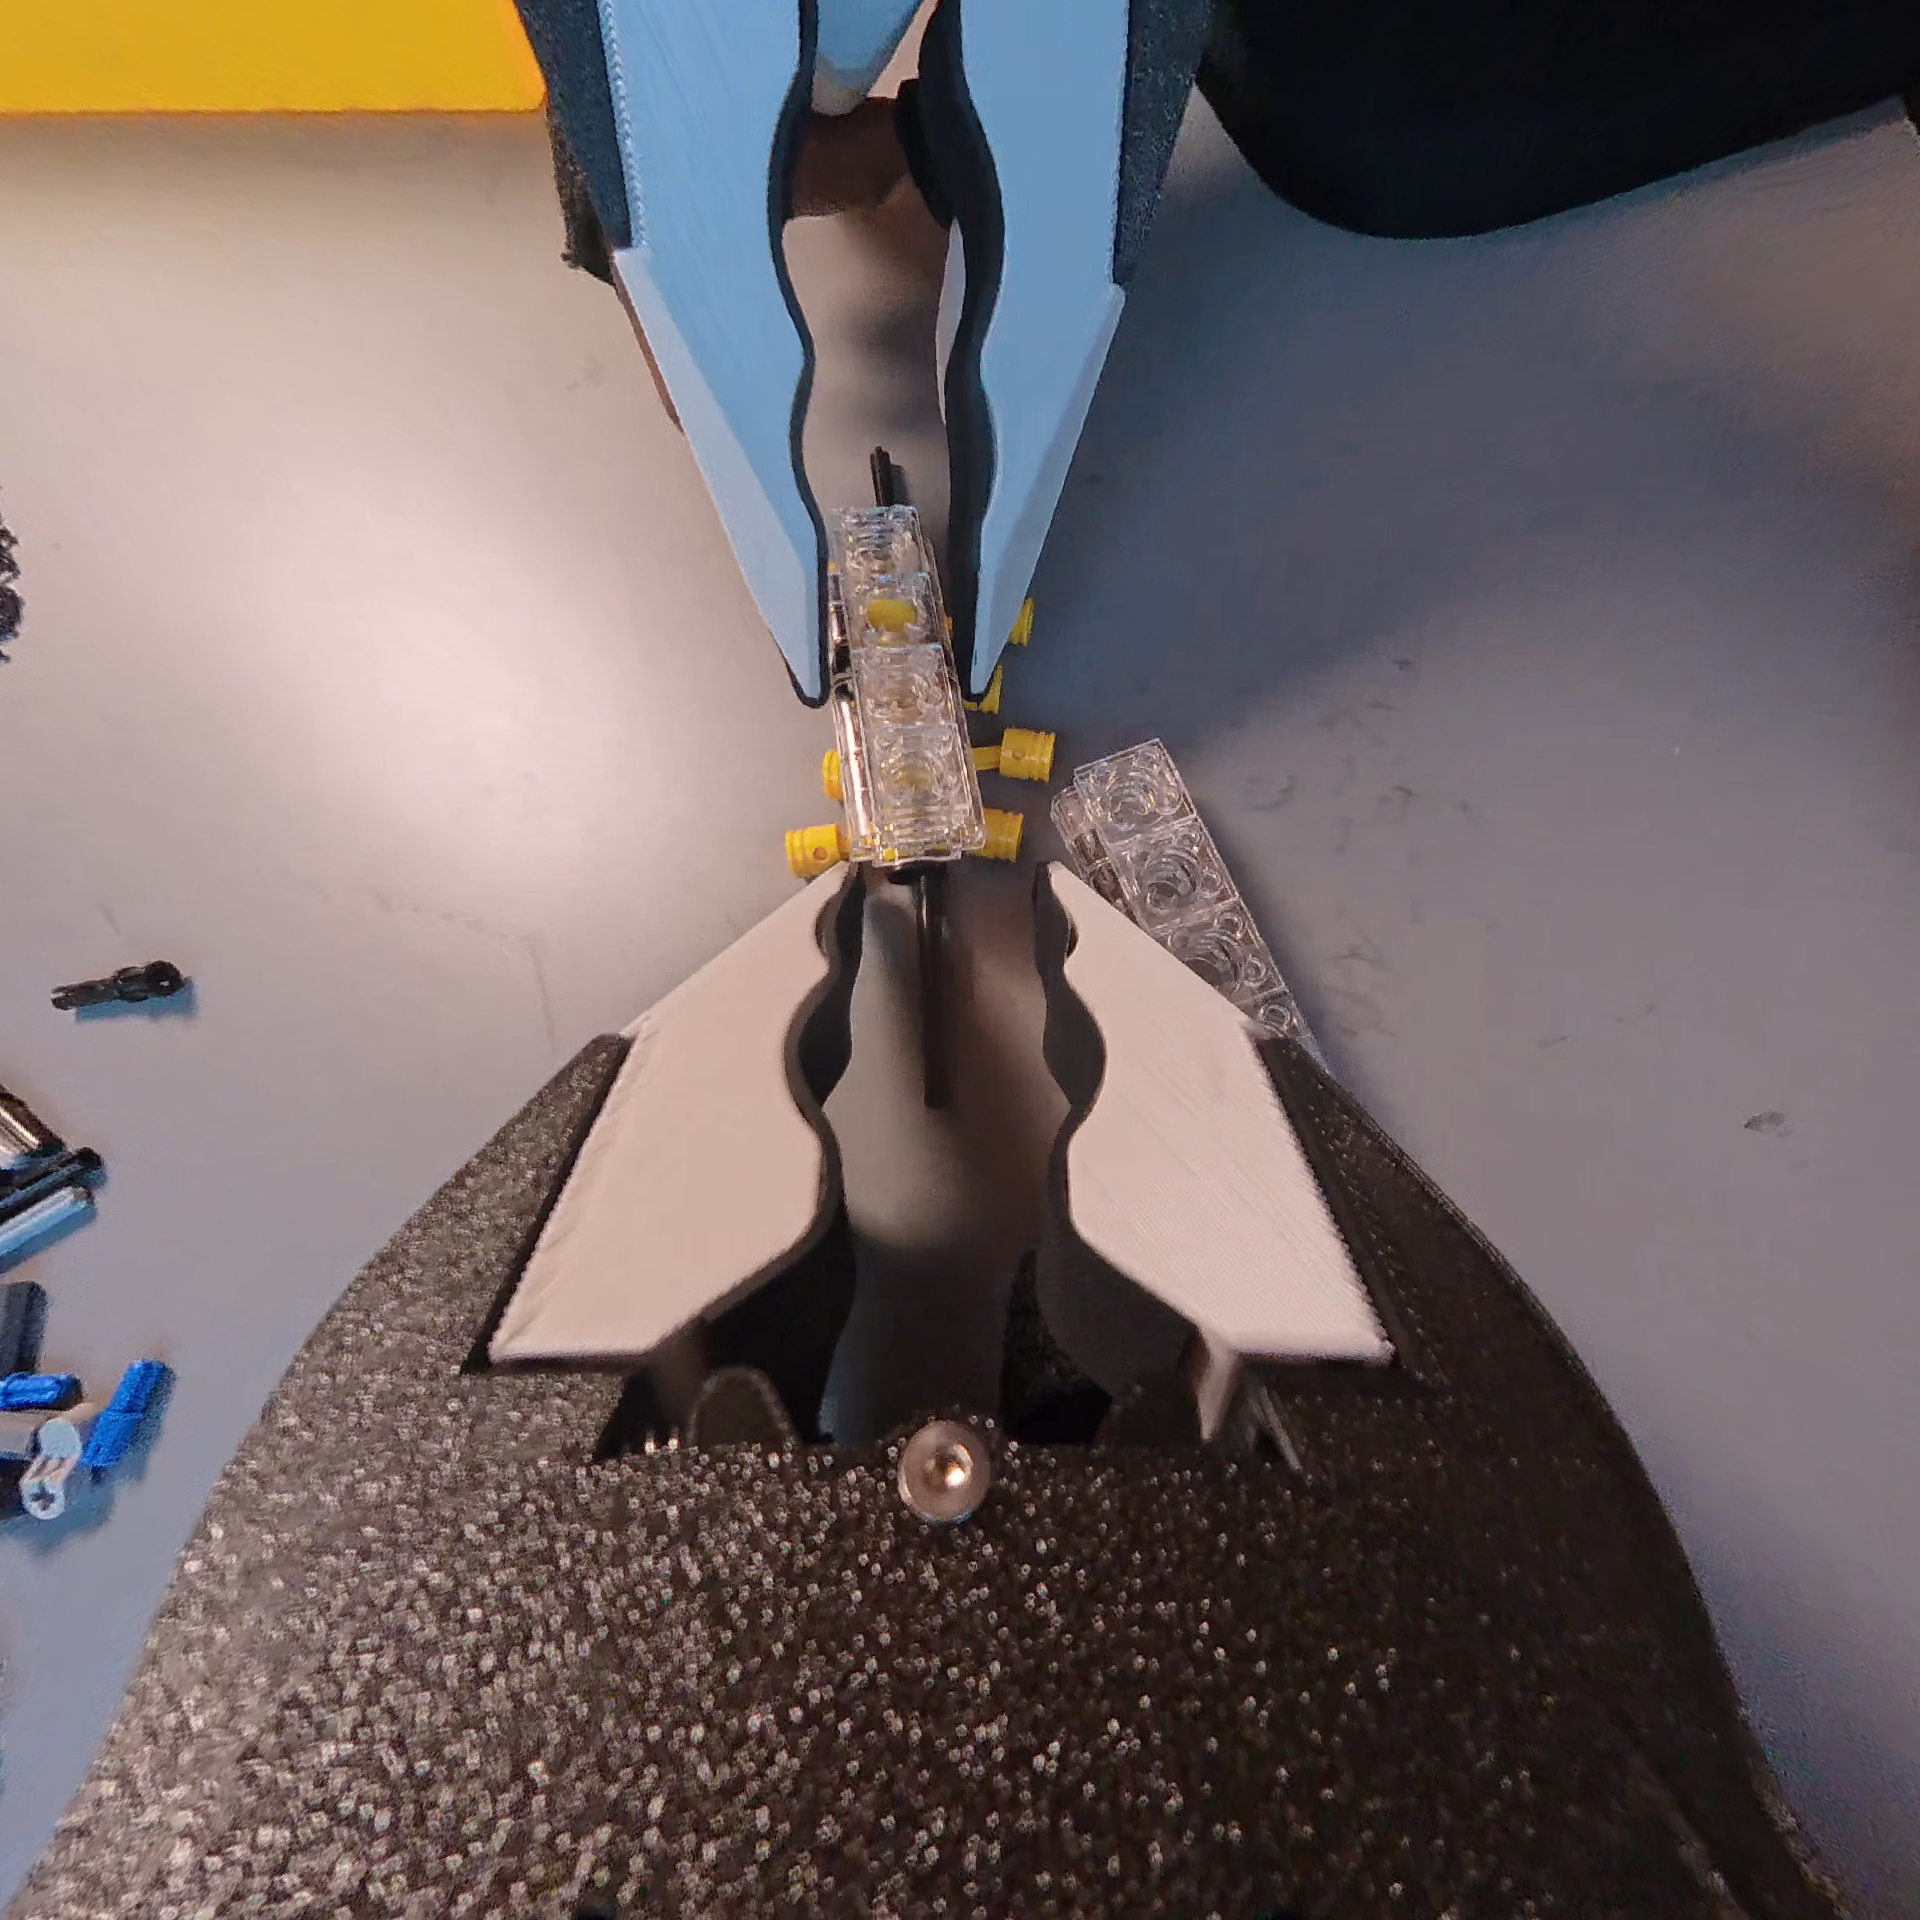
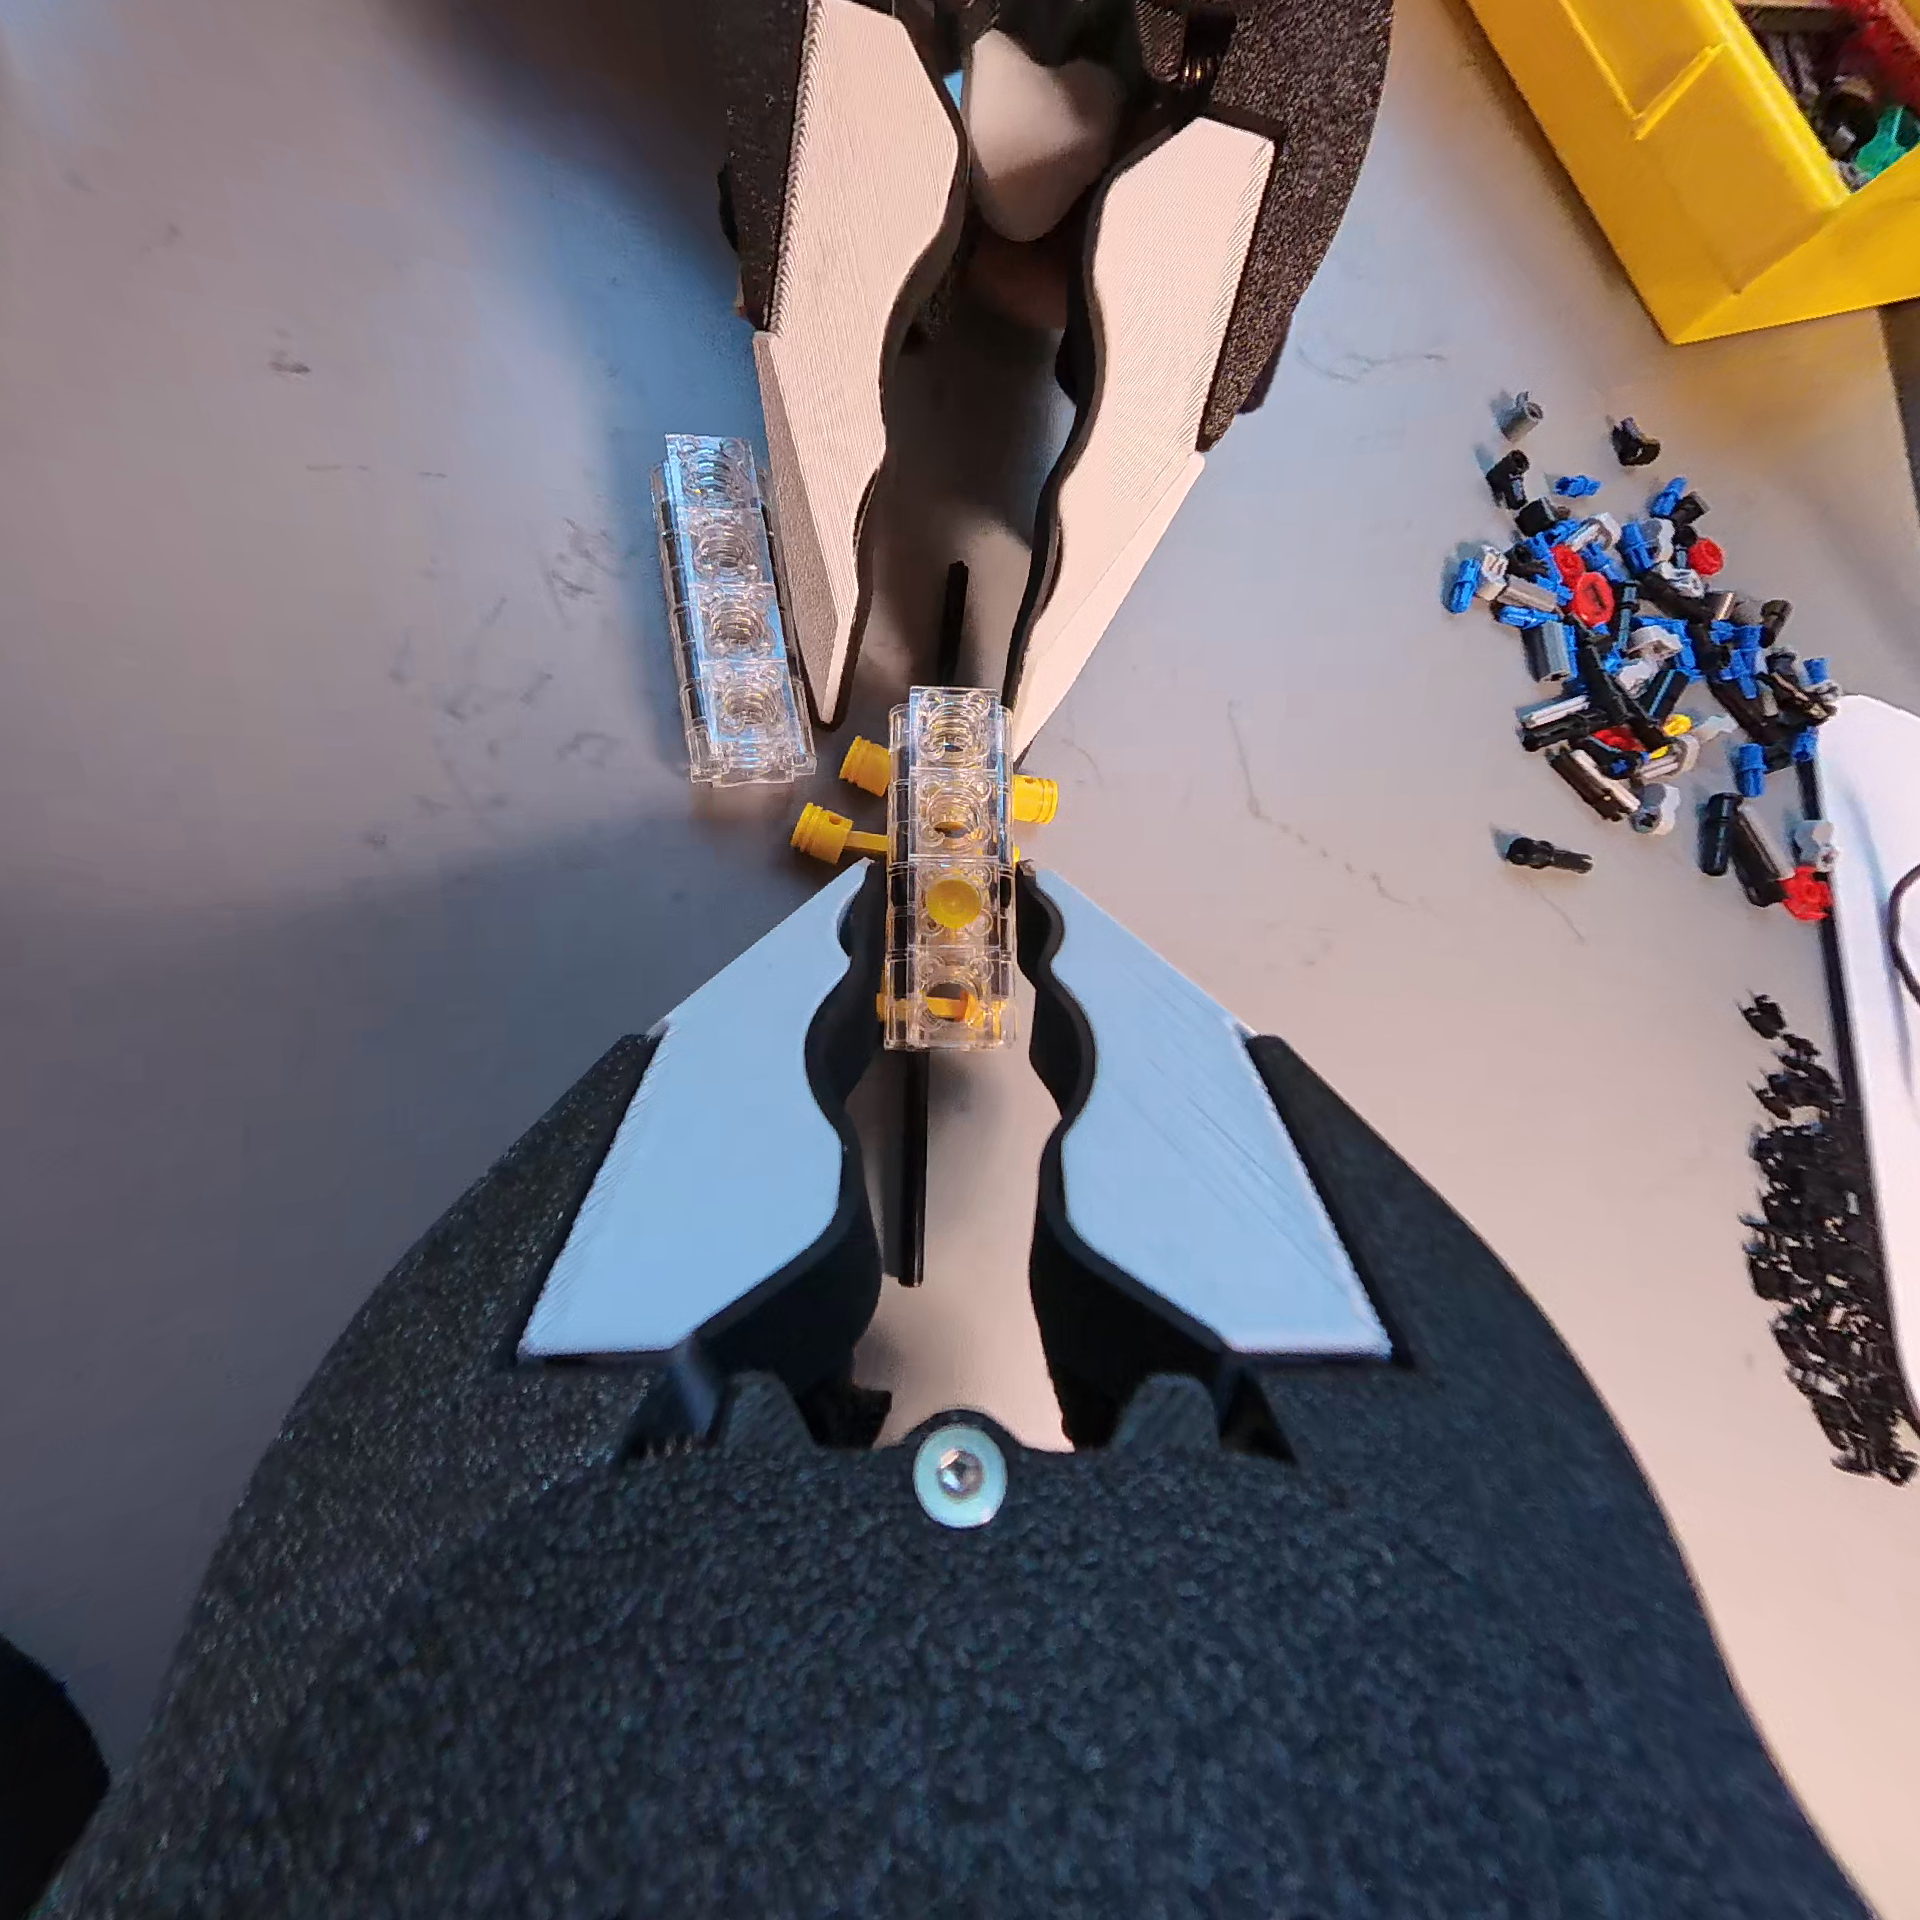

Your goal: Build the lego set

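Clear plastic forms the main piece: a transparent four-section engine block (image 2: 949, 868) with yellow pistons (image 2: 826, 831) sticking out of both sides, threaded on a thin black axle (image 2: 914, 1174). It sits mid-surface between the two tools, its long axis running straight from one to the other. The right hand-held gripper (image 2: 948, 883) has its narrow jaws clamped on the block's near half. The left hand-held gripper (image 1: 948, 883) faces it with jaws apart, fingertips at the block's far end; whether they touch it is hard to judge. The axle's middle is hidden inside the block, and the pistons on the far flank are partly covered by a fingertip. A second clear block (image 2: 732, 623) lies flat on the grey surface (image 2: 312, 727) just beside, parallel to the first and partly hidden in the left wrist view. A scatter of small blue, black and red parts (image 2: 1652, 644) lies well apart, near a yellow bin (image 2: 1704, 208) cut off by the frame.
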The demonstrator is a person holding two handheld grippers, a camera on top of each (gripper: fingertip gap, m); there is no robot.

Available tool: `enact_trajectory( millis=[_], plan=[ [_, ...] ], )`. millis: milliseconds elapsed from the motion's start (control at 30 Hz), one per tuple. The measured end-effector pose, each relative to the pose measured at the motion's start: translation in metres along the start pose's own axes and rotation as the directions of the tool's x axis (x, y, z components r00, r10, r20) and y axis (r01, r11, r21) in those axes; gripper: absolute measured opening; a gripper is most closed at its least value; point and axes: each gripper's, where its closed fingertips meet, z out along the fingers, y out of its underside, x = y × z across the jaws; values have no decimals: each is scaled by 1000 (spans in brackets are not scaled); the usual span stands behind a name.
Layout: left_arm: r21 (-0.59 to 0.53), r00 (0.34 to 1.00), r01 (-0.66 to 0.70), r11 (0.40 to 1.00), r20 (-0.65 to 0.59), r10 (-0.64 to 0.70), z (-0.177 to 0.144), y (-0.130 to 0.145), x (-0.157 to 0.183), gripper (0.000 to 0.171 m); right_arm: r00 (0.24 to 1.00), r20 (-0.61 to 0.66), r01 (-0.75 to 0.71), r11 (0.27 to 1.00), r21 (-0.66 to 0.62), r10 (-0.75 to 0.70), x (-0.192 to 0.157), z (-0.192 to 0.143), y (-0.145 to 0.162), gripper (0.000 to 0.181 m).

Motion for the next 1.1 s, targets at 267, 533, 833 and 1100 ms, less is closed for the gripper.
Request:
enact_trajectory(
  millis=[267,533,833,1100],
  plan=[
    [22,993,-95,995,71,93,3,-7,-10,36,999,38,-40,998,44,39,-2,-7,5,23],
    [34,987,-160,986,23,160,12,-14,-7,42,996,82,-39,997,64,34,-8,-7,5,23],
    [31,986,-163,986,-43,164,15,-14,-1,22,993,110,-61,991,118,48,-8,-16,0,23],
    [12,981,-84,996,-173,85,14,-12,2,9,991,129,-52,994,96,39,-13,-17,5,23]
  ],
)
